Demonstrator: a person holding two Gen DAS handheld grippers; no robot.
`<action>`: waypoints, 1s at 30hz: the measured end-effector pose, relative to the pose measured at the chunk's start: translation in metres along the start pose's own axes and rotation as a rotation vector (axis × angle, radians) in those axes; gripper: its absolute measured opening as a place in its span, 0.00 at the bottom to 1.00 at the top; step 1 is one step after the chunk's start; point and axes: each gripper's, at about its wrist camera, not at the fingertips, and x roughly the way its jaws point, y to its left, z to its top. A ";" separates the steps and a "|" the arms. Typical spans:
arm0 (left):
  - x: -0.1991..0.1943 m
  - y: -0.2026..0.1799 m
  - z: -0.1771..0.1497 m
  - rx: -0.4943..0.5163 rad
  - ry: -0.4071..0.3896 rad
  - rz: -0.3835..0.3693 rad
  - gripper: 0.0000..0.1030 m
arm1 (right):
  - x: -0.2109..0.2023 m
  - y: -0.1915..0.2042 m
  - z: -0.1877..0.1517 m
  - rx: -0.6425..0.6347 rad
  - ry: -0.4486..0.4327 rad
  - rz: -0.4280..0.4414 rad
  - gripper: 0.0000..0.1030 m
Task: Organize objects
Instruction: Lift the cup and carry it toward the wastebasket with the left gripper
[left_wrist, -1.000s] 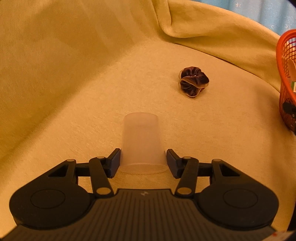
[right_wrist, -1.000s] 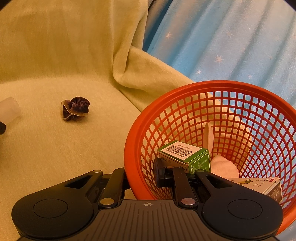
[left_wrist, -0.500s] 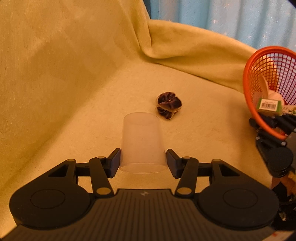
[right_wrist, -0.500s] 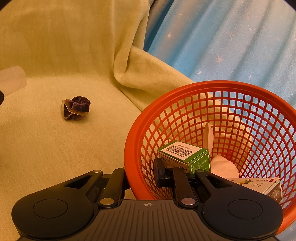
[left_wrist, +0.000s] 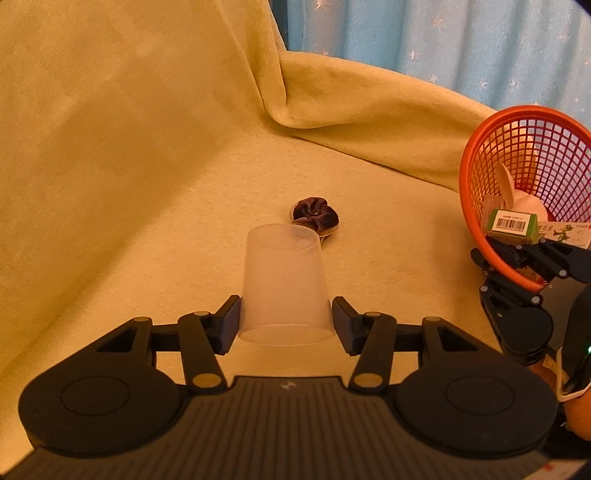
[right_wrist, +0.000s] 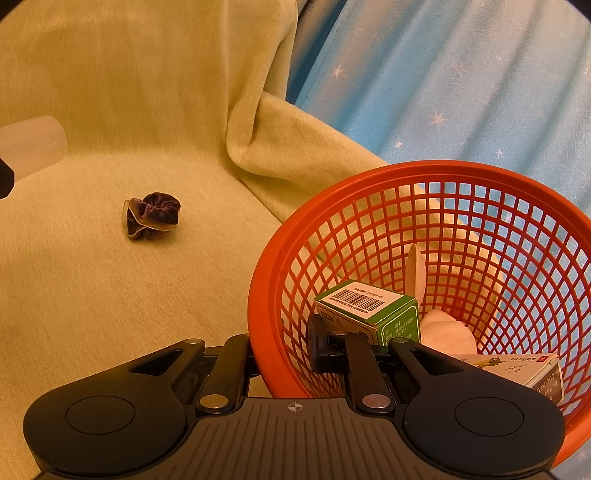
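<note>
My left gripper (left_wrist: 286, 325) is shut on a translucent plastic cup (left_wrist: 284, 280), held upside down above the yellow blanket; the cup also shows at the left edge of the right wrist view (right_wrist: 31, 146). My right gripper (right_wrist: 280, 354) is shut on the rim of the orange mesh basket (right_wrist: 273, 288), one finger outside and one inside; it also shows in the left wrist view (left_wrist: 517, 266). The basket (left_wrist: 476, 173) holds a green box (right_wrist: 369, 310), a white box (right_wrist: 532, 373), a white cloth (right_wrist: 447, 328) and a wooden spoon (right_wrist: 417, 269). A dark purple scrunchie (left_wrist: 314, 216) lies on the blanket (right_wrist: 153, 214).
The yellow blanket (left_wrist: 129, 166) covers the seat and rises as a back at the left and rear, with a thick fold (left_wrist: 351, 96). A blue star-patterned curtain (right_wrist: 461, 85) hangs behind at the right.
My left gripper has lifted the cup off the blanket and turned right, so the basket and right gripper have come into its view. The right gripper and basket have stayed still.
</note>
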 end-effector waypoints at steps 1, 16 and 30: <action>-0.001 -0.001 0.000 0.001 -0.001 -0.002 0.46 | 0.000 0.000 0.000 0.000 0.000 0.000 0.10; -0.014 -0.014 0.016 0.008 -0.040 -0.049 0.46 | 0.000 0.000 0.000 -0.001 0.000 0.000 0.10; -0.022 -0.027 0.030 0.030 -0.065 -0.087 0.46 | 0.000 0.000 0.000 0.000 0.000 0.000 0.10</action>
